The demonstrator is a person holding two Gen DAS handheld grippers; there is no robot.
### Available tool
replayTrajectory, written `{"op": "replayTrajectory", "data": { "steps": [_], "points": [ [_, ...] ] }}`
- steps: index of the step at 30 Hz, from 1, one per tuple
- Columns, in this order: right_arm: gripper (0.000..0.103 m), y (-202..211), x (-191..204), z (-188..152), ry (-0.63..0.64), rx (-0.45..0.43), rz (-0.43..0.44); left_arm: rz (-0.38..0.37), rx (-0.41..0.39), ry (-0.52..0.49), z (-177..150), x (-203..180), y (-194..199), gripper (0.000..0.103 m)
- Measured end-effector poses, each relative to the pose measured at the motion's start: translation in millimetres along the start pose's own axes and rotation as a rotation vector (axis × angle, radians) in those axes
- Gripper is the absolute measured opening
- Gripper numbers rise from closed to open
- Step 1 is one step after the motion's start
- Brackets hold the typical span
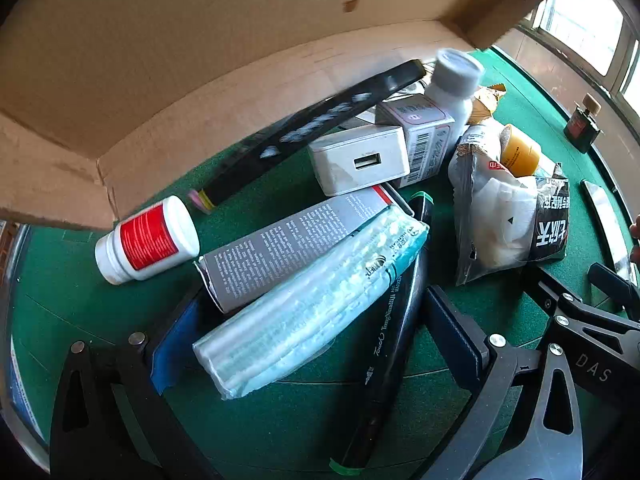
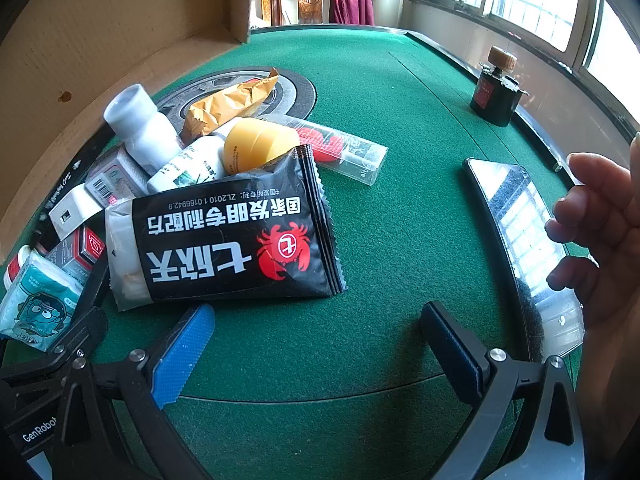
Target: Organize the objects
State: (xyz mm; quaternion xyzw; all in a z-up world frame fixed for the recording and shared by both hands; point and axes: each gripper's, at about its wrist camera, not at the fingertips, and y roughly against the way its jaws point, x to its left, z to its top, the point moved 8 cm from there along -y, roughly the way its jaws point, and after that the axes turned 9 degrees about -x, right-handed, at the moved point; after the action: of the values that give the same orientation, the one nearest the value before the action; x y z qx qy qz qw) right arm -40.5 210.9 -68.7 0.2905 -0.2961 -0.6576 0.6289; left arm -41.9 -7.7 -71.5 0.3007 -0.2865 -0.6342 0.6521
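Left gripper (image 1: 320, 312), jaws spread, straddled the pale-blue plastic tissue packet (image 1: 308, 304); right gripper (image 2: 320, 344) hovered released over green felt table (image 2: 380, 240)

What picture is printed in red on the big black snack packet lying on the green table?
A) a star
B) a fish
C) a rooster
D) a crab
D: the black snack packet on the green felt table carries a red crab drawn beside its large white characters.

Green felt table (image 2: 400, 128) – phone (image 2: 520, 240), dark bottle (image 2: 496, 92) (apart), cluttered snack packet (image 2: 236, 240).
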Motion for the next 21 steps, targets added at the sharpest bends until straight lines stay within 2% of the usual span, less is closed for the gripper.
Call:
{"op": "replayTrajectory", "data": {
  "steps": [21],
  "points": [
    [0.103, -0.6, -2.9, 0.2, 0.0, 0.0, 0.0, 0.0, 0.0, 0.0, -0.1, -0.2, 0.0, 0.103]
  ]
}}
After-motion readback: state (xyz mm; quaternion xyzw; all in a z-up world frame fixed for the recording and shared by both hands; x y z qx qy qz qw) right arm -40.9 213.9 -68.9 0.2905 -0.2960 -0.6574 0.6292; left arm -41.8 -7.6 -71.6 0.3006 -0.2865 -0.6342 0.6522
